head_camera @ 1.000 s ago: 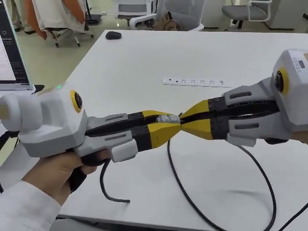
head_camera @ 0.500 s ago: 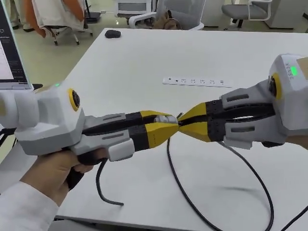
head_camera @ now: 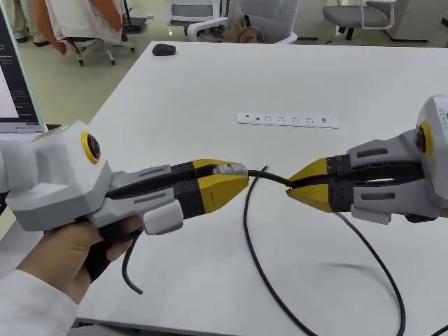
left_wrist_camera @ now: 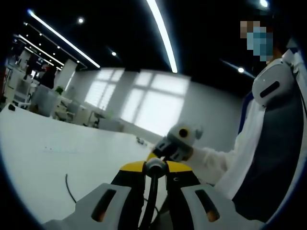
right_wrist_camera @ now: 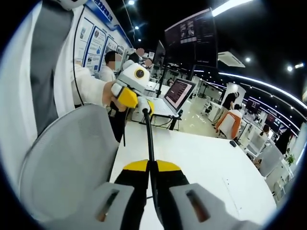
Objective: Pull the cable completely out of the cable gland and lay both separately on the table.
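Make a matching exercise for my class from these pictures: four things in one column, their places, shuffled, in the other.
1 cable gland
2 black cable
3 power strip
4 mouse

A near the far corner of the table
B gripped in the right tool
C gripped in the left tool
D flat on the table, beyond both tools

Pairs: 1-C, 2-B, 3-D, 4-A.

Setting: you work in an open-plan office.
Around you: white table [head_camera: 210, 84], power strip [head_camera: 287, 120], swivel chairs [head_camera: 353, 15], open laptop [right_wrist_camera: 178, 96], overhead screens [right_wrist_camera: 192, 36], ceiling strip lights [left_wrist_camera: 160, 33].
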Available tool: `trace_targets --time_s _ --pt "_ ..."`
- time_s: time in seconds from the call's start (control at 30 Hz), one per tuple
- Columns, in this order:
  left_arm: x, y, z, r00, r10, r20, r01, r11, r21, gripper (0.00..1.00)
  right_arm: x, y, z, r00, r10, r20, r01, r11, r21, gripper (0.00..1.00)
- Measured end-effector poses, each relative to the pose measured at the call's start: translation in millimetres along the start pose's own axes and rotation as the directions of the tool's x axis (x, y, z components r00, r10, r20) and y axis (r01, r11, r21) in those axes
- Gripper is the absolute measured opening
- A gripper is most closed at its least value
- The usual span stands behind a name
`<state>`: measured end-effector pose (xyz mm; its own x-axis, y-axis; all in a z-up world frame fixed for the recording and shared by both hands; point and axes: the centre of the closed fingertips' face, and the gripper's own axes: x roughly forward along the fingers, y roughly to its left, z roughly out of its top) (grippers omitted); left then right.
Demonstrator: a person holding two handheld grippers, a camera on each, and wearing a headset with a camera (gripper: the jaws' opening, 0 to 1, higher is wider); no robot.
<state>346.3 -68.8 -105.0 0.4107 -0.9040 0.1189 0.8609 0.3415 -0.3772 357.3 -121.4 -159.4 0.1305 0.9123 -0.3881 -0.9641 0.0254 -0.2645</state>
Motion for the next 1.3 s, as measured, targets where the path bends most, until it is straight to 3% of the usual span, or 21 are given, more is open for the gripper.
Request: trace_targets --time_s 0.33,0.53,0.97,1.03,1.13,1.2,1.3 --pt "0.7 1.8 3.6 0.9997 0.004 0.023 -0.004 1.0 -0.001 0.17 -16.3 -0.2 -28.2 0.9985 -0.044 -0.032 0.046 0.996 0.071 0.02" --pt "6.0 -1.4 -4.9 0.9999 -0.003 -0.012 0.003 1.0 0.011 0.17 -17.1 3.7 -33.6 0.9982 -0.044 -0.042 0.047 0.996 0.082 0.03" --pt "7.4 -4.6 -4.9 0.9998 -0.01 -0.019 0.011 1.0 0.019 0.17 -12.7 5.5 -35.9 0.9977 -0.03 -0.06 0.033 0.998 0.048 0.04" --pt "7.6 -5.2 -4.4 0.9998 -0.014 -0.017 0.014 1.0 0.017 0.17 -11.5 5.4 -35.0 0.997 -0.034 -0.069 0.037 0.999 0.038 0.04" --pt "7.9 -5.3 -3.5 0.9998 -0.015 -0.01 0.015 1.0 0.009 0.17 -10.9 6.1 -27.9 0.9974 -0.037 -0.062 0.04 0.998 0.044 0.18" --pt "7.9 -5.0 -4.9 0.9998 -0.016 -0.013 0.016 1.0 0.01 0.17 -10.8 7.1 -17.4 0.9986 -0.039 -0.037 0.04 0.998 0.041 0.23" --pt "7.6 -5.8 -7.3 0.9995 -0.021 -0.023 0.021 1.0 0.004 0.17 -9.1 8.4 2.8 0.9994 -0.032 0.016 0.031 0.999 0.041 0.22"
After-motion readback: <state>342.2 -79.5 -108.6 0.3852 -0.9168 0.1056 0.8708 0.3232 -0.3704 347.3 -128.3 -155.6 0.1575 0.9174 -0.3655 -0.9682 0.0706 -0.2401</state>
